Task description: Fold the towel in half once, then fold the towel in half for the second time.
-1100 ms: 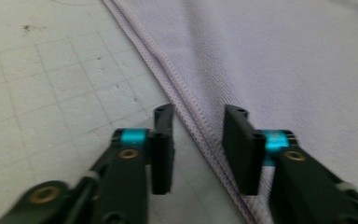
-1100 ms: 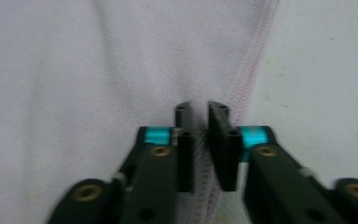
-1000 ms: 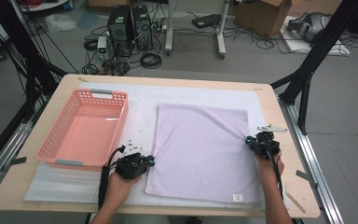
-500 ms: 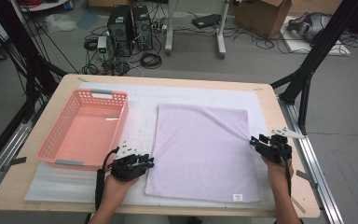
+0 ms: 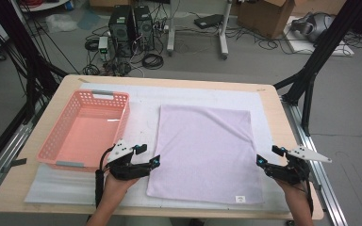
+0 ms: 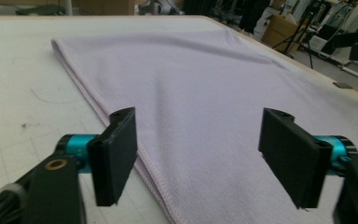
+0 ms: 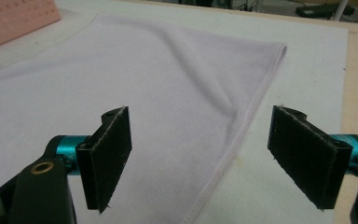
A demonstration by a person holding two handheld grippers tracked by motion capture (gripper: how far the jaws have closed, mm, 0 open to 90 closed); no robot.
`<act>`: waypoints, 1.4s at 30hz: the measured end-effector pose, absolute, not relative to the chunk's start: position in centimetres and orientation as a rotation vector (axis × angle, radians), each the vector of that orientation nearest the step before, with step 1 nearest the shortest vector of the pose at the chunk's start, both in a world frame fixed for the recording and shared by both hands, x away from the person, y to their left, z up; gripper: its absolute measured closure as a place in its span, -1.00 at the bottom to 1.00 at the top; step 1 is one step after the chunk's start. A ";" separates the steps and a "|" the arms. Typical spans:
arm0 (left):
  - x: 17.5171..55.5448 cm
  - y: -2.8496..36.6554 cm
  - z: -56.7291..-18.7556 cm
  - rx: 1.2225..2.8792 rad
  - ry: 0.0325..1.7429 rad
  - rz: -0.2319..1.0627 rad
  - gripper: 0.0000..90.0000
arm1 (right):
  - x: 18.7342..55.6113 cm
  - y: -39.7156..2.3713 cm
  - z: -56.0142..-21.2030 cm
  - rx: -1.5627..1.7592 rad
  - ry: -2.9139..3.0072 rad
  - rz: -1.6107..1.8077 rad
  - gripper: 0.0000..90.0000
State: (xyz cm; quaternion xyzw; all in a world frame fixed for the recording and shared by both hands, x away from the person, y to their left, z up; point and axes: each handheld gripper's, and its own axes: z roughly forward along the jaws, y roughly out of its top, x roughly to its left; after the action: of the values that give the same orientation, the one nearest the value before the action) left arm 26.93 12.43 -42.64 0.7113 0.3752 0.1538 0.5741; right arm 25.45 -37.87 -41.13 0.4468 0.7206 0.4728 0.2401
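A lilac towel [image 5: 205,146] lies flat on the white mat [image 5: 141,117]. My left gripper [image 5: 149,154] sits at the towel's left edge near the front. Its jaws have just been opening and stand open, and in the left gripper view the towel [image 6: 191,70] has its hem running under the gap of that gripper [image 6: 198,135], untouched by the pads. My right gripper [image 5: 267,155] is at the towel's right edge. Its jaws have just been opening too and stand open. In the right gripper view the towel [image 7: 121,70] lies below the right gripper [image 7: 200,135], unpinched.
A pink plastic basket [image 5: 52,141] stands on the mat left of the towel, close behind my left gripper, and its corner [image 7: 14,18] shows in the right gripper view. Black frame posts [image 5: 311,80] flank the table. Computers [image 5: 132,26] and cables lie on the floor beyond.
Both grippers went from shut to open. The right gripper moved right and toward the table's front, off the towel's edge. The left hand stayed put.
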 end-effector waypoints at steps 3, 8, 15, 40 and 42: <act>27.0 12.5 -42.5 1.653 0.875 0.360 -0.55 | 24.9 -37.9 -41.1 1.232 1.951 1.319 -0.56; 27.1 12.5 -42.4 1.652 0.865 0.350 -0.55 | 24.9 -37.7 -41.0 1.212 1.951 1.317 -0.56; 27.2 12.6 -42.3 1.654 0.869 0.351 -0.53 | 25.1 -37.6 -41.3 1.201 1.974 1.298 -0.56; 28.2 11.6 -42.4 1.693 0.911 0.314 -0.25 | 25.9 -37.8 -41.8 1.243 2.005 1.274 -0.56; 28.7 11.3 -42.3 1.706 0.916 0.322 -0.19 | 26.0 -37.8 -41.9 1.255 2.008 1.276 -0.56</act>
State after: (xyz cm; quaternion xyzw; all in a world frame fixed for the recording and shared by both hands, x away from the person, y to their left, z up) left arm 28.70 11.30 -42.28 0.7226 0.3877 0.1364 0.5558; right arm 25.96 -37.81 -41.91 0.4548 0.7274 0.4624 0.2240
